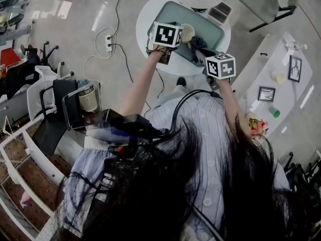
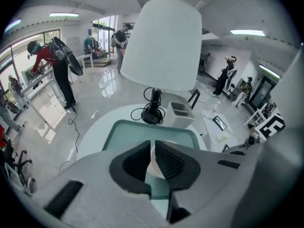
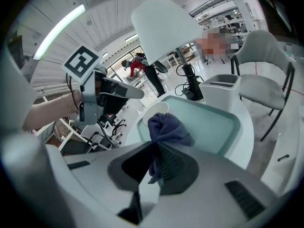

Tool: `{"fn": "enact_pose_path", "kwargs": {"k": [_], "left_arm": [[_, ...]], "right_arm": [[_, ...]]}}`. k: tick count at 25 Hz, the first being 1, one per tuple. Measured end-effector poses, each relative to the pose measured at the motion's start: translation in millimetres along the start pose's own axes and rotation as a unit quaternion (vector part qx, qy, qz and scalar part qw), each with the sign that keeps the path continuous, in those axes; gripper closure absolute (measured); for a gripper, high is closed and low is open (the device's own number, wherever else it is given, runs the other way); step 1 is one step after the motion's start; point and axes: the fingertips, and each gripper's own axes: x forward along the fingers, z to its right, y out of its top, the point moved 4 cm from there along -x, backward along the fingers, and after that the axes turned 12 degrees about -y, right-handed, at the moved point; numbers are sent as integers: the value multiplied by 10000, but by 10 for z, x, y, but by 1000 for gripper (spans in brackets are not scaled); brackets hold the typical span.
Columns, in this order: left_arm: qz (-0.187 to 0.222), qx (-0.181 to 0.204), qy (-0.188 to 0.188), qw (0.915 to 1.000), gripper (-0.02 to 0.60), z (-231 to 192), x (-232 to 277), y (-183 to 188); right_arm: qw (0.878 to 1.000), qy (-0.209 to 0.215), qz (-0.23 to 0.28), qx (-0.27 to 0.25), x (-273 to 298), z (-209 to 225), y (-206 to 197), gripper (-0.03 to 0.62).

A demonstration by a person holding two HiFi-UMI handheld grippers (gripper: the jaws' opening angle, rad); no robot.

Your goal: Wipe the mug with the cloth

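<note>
A cream mug [image 1: 187, 32] hangs over the teal tray [image 1: 213, 28], with my left gripper [image 1: 173, 38] shut on its wall. In the left gripper view the mug [image 2: 153, 167] shows as a pale sliver between the closed jaws of the left gripper [image 2: 152, 147]. My right gripper [image 3: 156, 148] is shut on a dark blue cloth [image 3: 167, 127], which bunches up right against the mug [image 3: 155, 112]. From the head view the cloth [image 1: 198, 42] sits beside the mug, just ahead of the right gripper [image 1: 206, 53]. The left gripper [image 3: 102, 93] holds the mug from the left.
The tray [image 2: 142, 129] lies on a round white table [image 1: 150, 14] with a white lamp [image 2: 161, 46] and a white bin [image 2: 180, 114] at the back. A chair [image 3: 266, 80] stands to the right. A side table [image 1: 281, 84] carries picture frames. Cables and a power strip [image 1: 108, 41] lie on the floor.
</note>
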Motion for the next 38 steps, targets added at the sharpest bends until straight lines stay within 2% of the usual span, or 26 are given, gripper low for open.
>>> {"fn": "enact_pose_path", "kwargs": {"k": [4, 9, 14, 20, 28, 38], "left_arm": [[321, 166, -82, 9993, 541, 101, -267, -93], [765, -85, -251, 9967, 541, 196, -528, -307], [1050, -210, -446, 9932, 541, 336, -956, -624], [993, 34, -545, 9936, 541, 416, -1036, -947], [832, 380, -860, 9921, 541, 702, -1091, -1334], [757, 343, -975, 9918, 541, 975, -1347, -1933]], "right_arm": [[10000, -55, 75, 13, -54, -59, -19, 542], [9994, -197, 271, 41, -152, -46, 43, 542], [9982, -358, 471, 42, -422, -313, -5, 542], [9962, -476, 709, 152, -510, -428, -130, 542], [9938, -561, 919, 282, -743, -639, -342, 542], [9913, -590, 1156, 201, -1141, -1022, -722, 543]]}}
